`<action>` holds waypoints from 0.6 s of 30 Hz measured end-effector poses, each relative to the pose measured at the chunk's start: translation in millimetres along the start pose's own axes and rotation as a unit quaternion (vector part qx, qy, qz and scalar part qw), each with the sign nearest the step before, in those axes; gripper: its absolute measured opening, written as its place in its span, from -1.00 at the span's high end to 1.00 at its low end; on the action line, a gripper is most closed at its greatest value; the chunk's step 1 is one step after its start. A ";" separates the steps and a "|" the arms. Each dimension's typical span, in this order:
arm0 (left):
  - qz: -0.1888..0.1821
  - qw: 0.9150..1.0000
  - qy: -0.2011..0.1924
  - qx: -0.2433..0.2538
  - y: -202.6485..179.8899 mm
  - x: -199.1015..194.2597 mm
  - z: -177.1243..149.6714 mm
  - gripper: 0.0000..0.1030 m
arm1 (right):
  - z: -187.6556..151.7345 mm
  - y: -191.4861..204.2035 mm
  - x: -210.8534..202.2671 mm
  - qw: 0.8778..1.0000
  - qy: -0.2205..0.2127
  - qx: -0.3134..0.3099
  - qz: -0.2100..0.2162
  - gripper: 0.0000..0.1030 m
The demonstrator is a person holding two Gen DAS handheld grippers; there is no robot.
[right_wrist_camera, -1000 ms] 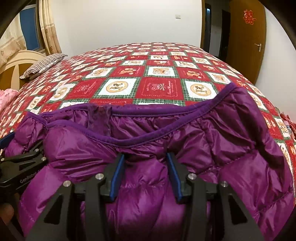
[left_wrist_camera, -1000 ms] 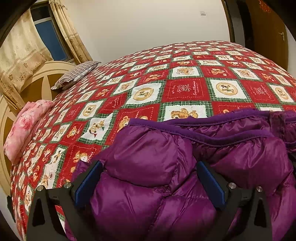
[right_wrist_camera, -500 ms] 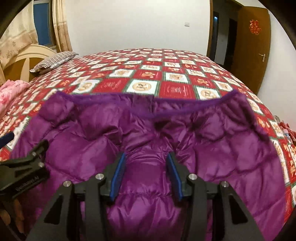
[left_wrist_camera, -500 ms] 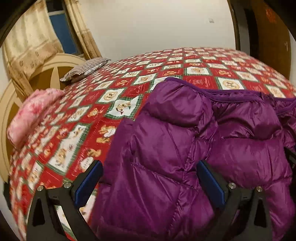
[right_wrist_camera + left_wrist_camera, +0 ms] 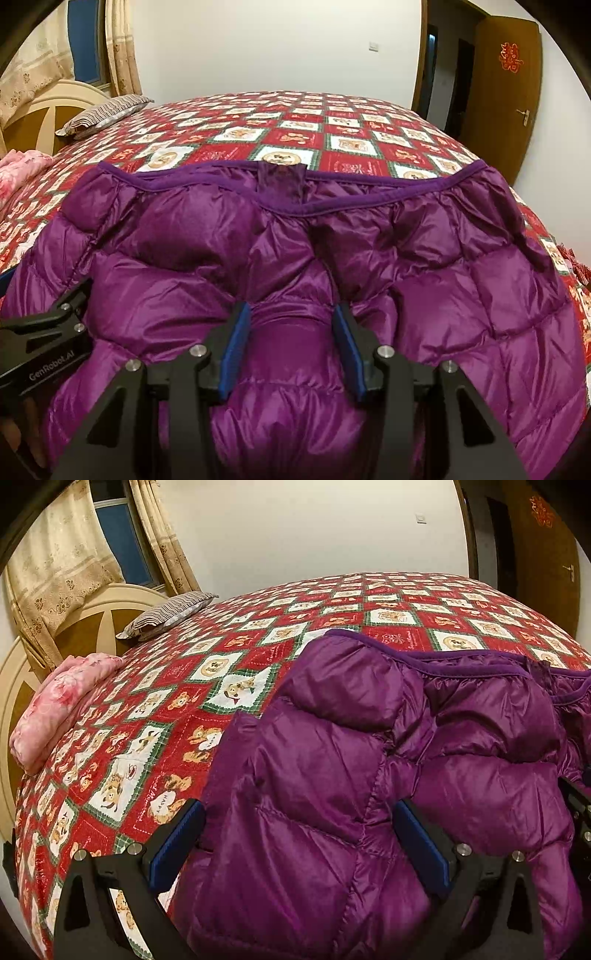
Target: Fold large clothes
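A purple quilted down jacket (image 5: 369, 775) (image 5: 295, 240) lies spread on the bed, its trimmed edge (image 5: 295, 210) on the far side. My right gripper (image 5: 291, 332) is over the jacket's near middle. It is shut on a raised ridge of the fabric pinched between its blue pads (image 5: 236, 347). My left gripper (image 5: 299, 834) stands wide open over the jacket's left part. Smooth quilting lies between its jaws and no fold is pinched there. The left edge of the jacket runs just inside its left pad (image 5: 177, 838). The left gripper's finger (image 5: 70, 299) also shows in the right wrist view.
The bed carries a red and white patchwork bedspread (image 5: 229, 657) (image 5: 332, 129). A pink folded quilt (image 5: 62, 698) and a striped pillow (image 5: 166, 613) lie by the headboard (image 5: 92, 627) on the left. A wooden door (image 5: 506, 92) stands at the right.
Both grippers have drawn back toward the near side. The jacket, bunched close to the cameras before, now lies stretched out with its trimmed edge farther away. Neither gripper's jaw width has changed.
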State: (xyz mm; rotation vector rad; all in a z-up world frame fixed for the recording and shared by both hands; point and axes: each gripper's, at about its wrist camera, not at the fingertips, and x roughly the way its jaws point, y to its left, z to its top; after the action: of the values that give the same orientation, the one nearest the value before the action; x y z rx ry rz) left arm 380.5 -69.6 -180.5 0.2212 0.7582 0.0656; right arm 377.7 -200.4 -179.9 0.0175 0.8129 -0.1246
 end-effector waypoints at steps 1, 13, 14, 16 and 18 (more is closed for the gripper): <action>0.000 1.000 0.000 0.000 0.0 0.2 -0.1 -0.98 | -0.1 -0.2 0.0 1.000 0.000 0.000 0.000 0.02; 0.014 0.998 -0.034 -0.044 37.9 -18.2 34.5 -0.98 | 50.0 0.7 -10.4 0.999 -0.022 -0.002 -0.032 0.00; 0.023 0.999 -0.027 -0.036 35.4 -10.4 34.5 -0.98 | 55.1 1.6 2.2 0.999 -0.006 -0.002 -0.038 0.00; 0.040 0.999 -0.004 -0.011 26.1 9.5 28.1 -0.98 | 58.0 5.9 25.5 0.999 0.026 -0.009 -0.046 0.00; 0.036 0.999 0.007 0.002 19.1 19.3 19.8 -0.98 | 52.1 11.9 40.8 0.997 0.047 -0.025 -0.049 0.00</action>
State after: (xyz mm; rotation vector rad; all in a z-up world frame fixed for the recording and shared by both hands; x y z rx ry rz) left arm 408.6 -51.8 -175.4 0.2522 0.7633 0.1338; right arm 444.6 -196.2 -174.1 -0.0648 0.9119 -0.1973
